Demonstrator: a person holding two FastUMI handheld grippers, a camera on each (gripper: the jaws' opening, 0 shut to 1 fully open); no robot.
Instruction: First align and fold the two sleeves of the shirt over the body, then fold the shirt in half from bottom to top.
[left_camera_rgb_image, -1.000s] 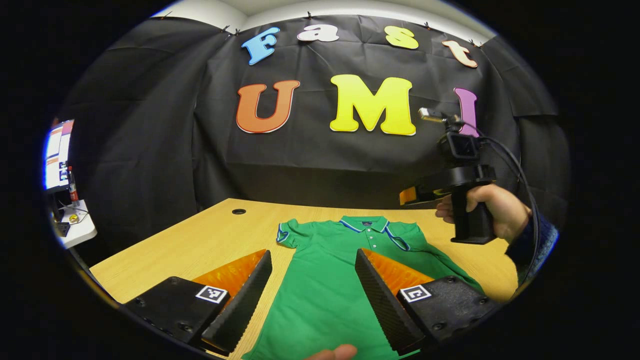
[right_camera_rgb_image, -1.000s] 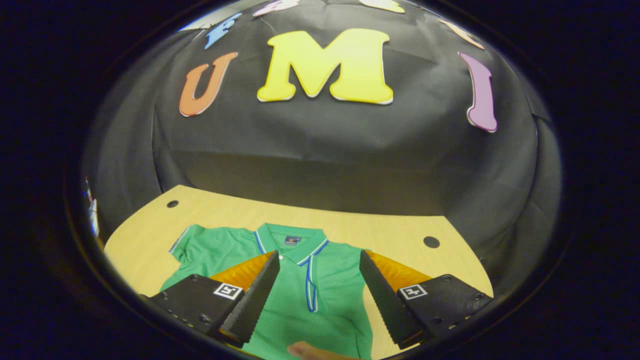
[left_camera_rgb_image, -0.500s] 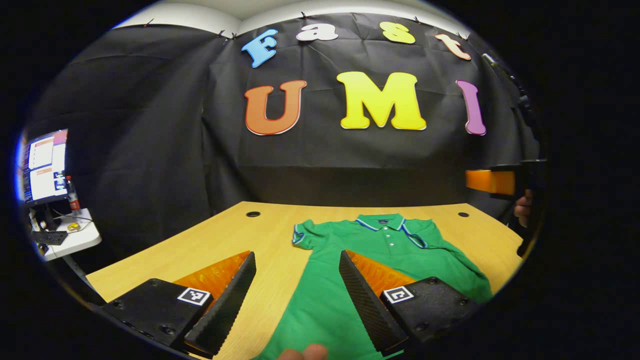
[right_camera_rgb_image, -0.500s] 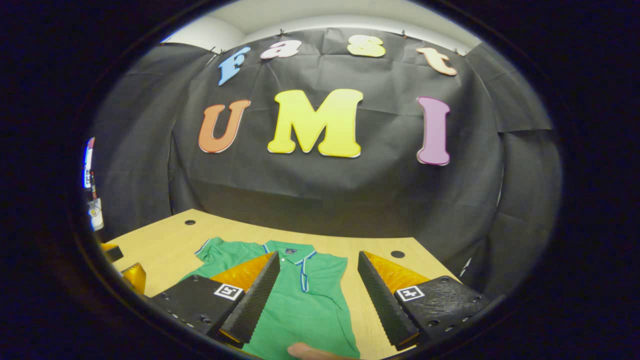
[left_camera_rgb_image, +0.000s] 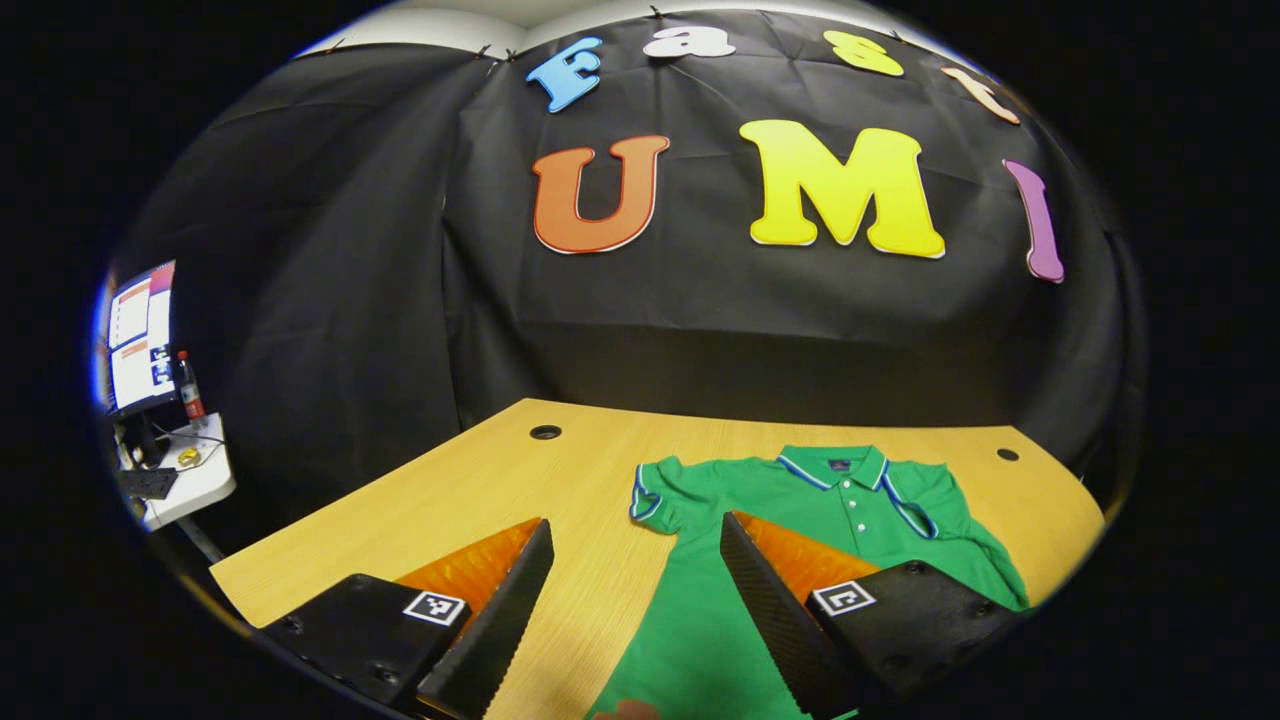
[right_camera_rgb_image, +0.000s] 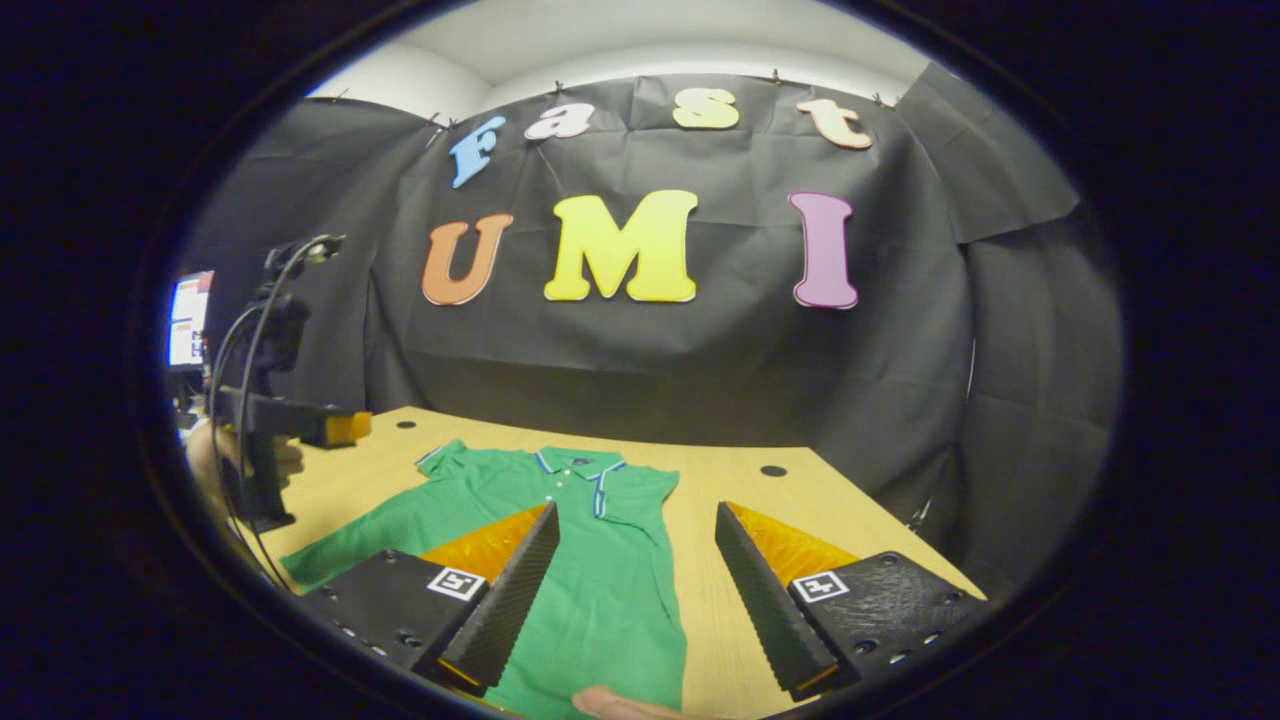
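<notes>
- Here, the green shirt (left_camera_rgb_image: 850, 500) lies flat on the bench (left_camera_rgb_image: 480, 500), collar toward the black wall.
- In the right gripper view, one sleeve (right_camera_rgb_image: 450, 462) sticks out; the other side lies folded over the body.
- Left hand-held gripper (left_camera_rgb_image: 635, 590): fingers spread, pinching nothing, above the shirt's edge.
- Right hand-held gripper (right_camera_rgb_image: 635, 590): spread too, nothing between its fingers, over shirt and bench.
</notes>
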